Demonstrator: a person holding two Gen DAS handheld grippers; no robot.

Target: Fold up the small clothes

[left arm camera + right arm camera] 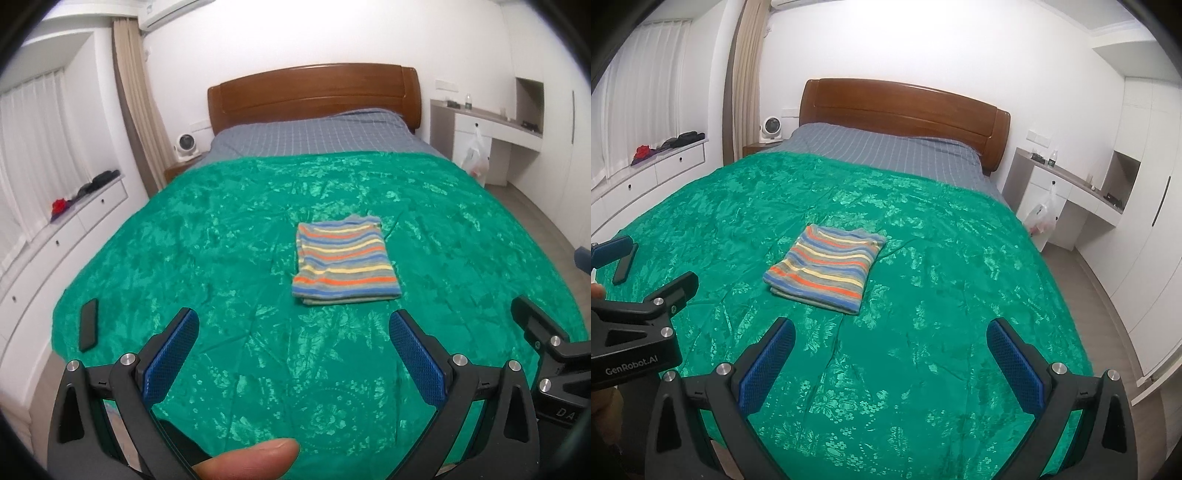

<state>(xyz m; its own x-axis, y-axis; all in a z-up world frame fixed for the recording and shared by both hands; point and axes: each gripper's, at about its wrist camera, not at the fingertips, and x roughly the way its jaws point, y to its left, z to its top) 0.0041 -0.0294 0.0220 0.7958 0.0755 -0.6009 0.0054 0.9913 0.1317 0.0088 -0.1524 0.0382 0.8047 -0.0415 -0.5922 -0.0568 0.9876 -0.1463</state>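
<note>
A small striped garment (pixel 344 258), in blue, orange, yellow and grey, lies folded into a neat rectangle on the green bedspread (pixel 221 240). It also shows in the right wrist view (pixel 827 267). My left gripper (pixel 293 325) is open and empty, held above the bedspread short of the garment's near edge. My right gripper (pixel 891 334) is open and empty, near and to the right of the garment. Part of the right gripper's body (pixel 546 343) shows at the right edge of the left wrist view.
A black phone (pixel 88 325) lies near the bed's left edge. The wooden headboard (pixel 314 92) and grey sheet (pixel 317 136) are at the far end. White drawers (pixel 55 240) run along the left; a desk (pixel 1067 192) with a plastic bag (pixel 1043 216) stands right.
</note>
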